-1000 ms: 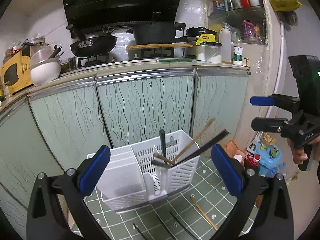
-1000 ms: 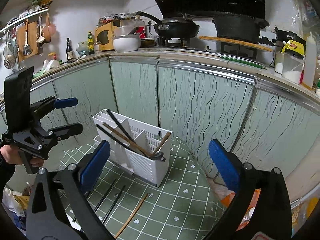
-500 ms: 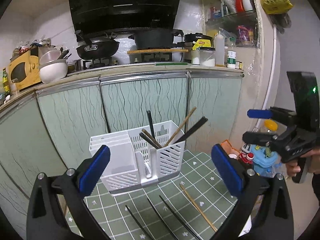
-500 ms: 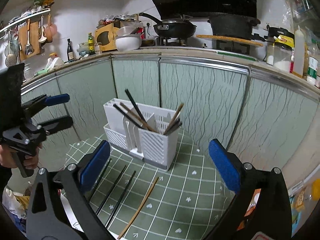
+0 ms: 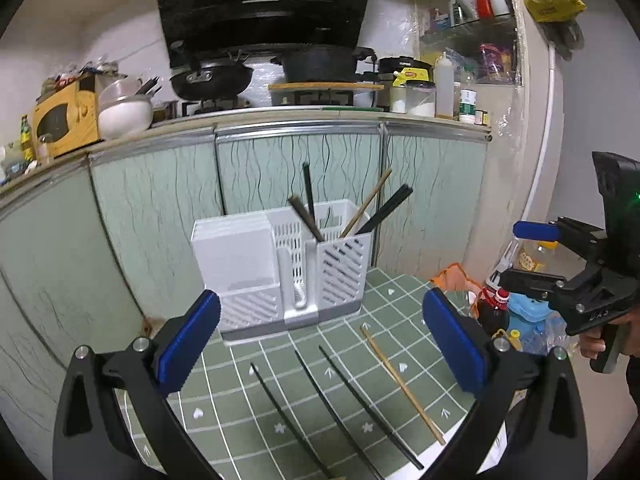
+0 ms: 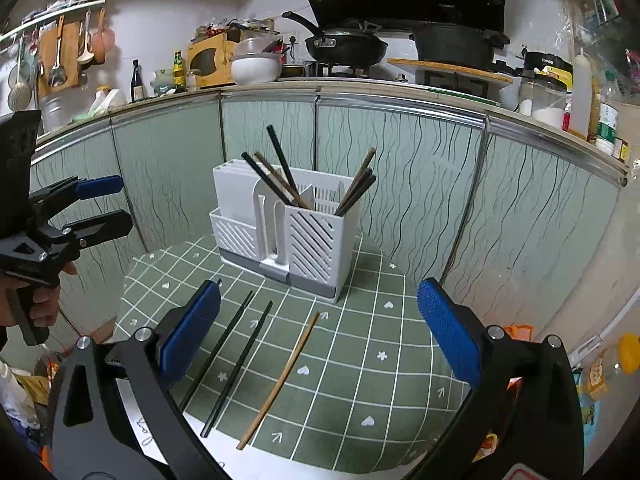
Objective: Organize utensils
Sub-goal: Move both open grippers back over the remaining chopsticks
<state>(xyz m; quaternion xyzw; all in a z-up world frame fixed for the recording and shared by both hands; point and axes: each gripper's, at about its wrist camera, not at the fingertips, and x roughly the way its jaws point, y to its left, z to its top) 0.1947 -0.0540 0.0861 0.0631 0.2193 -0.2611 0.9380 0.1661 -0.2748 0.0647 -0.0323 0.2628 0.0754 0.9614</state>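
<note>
A white slotted utensil holder [image 5: 256, 272] [image 6: 308, 240] stands on a green checked mat [image 5: 392, 300] [image 6: 360, 344]. Several black and wooden chopsticks lean out of its compartments. In front of it lie three black chopsticks [image 5: 340, 408] and a wooden chopstick [image 5: 400, 380] [image 6: 280, 380]. The right wrist view shows two black chopsticks [image 6: 240, 360] in full; a third is mostly hidden behind a finger. My left gripper [image 5: 320, 332] [image 6: 104, 208] hangs open above the near chopsticks, holding nothing. To the right of the mat, my right gripper [image 6: 320, 320] [image 5: 532, 256] is also open and empty.
Pale green cabinet doors [image 5: 160, 216] stand close behind the holder, under a counter with a wok [image 6: 344, 46], a pot [image 5: 320, 66] and jars. Bottles and bags [image 5: 496, 308] crowd the floor right of the mat. A hand [image 6: 44, 308] grips the left tool.
Both grippers have drawn back from the holder, which now looks smaller and more upright. More of the mat and the loose chopsticks has come into view. Both grippers stayed open.
</note>
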